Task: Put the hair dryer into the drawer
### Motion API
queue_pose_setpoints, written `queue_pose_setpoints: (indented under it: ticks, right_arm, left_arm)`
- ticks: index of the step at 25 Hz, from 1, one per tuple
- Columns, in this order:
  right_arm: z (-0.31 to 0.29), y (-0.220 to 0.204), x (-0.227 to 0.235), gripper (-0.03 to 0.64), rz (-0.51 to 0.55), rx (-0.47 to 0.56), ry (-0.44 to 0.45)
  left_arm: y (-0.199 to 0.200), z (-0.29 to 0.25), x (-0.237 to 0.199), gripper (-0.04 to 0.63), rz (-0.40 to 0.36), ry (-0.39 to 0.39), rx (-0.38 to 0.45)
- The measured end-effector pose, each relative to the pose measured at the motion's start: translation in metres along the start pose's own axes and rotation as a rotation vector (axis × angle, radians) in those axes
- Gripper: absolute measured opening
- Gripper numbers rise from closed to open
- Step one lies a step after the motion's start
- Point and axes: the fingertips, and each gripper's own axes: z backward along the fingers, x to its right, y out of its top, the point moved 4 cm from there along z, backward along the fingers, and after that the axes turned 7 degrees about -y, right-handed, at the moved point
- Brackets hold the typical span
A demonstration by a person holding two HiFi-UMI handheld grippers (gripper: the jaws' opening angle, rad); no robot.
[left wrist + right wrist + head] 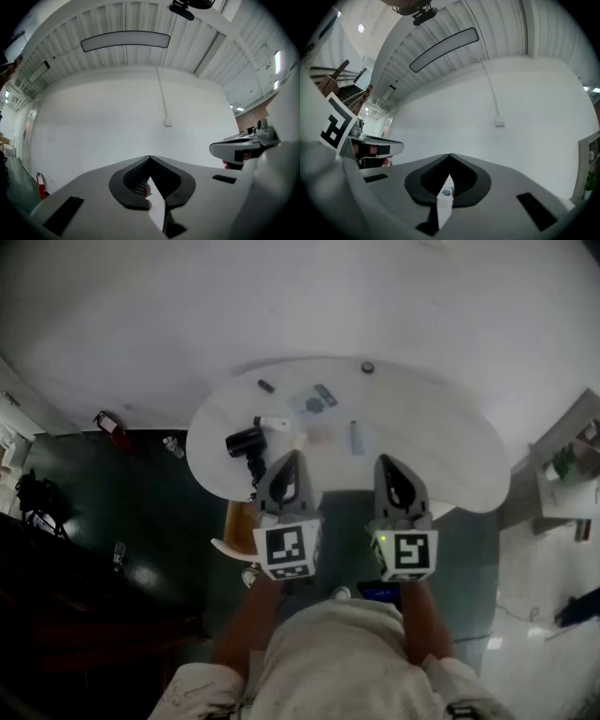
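Note:
The black hair dryer [246, 442] lies on the left part of the round white table [450, 456], its handle toward me. My left gripper [292, 457] is held level just right of and nearer than the dryer, not touching it, and its jaws meet at the tips with nothing between them. My right gripper [387, 460] hovers beside it over the table's near edge, also shut and empty. In the left gripper view the gripper [150, 158] faces a white wall, and so does the gripper [450, 156] in the right gripper view. No drawer shows in any view.
Small items lie on the table: a white piece [274, 423], a grey-blue packet [314, 401], a slim tube [356, 439], a dark bit [265, 385]. A wooden seat [239, 521] stands under the near left edge. A shelf [562, 465] stands at the right.

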Motion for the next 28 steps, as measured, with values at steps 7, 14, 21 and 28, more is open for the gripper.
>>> queue_pose_setpoints:
  ticks: [7, 14, 21, 28]
  right_arm:
    - [-0.011, -0.004, -0.005, 0.005, -0.009, -0.008, 0.001]
    - [-0.017, -0.013, -0.014, 0.005, -0.001, -0.034, 0.035]
    - [-0.031, -0.021, -0.048, 0.006, -0.035, -0.041, 0.124]
    - [-0.05, -0.024, -0.106, 0.006, -0.055, -0.056, 0.25]
  left_arm:
    - [-0.001, -0.003, -0.011, 0.0, 0.001, 0.011, 0.002]
    - [-0.006, 0.004, -0.022, 0.002, -0.003, 0.047, 0.0]
    - [-0.013, 0.023, -0.05, 0.0, -0.003, 0.135, -0.015]
    - [-0.022, 0.056, -0.096, 0.0, 0.012, 0.267, -0.047]
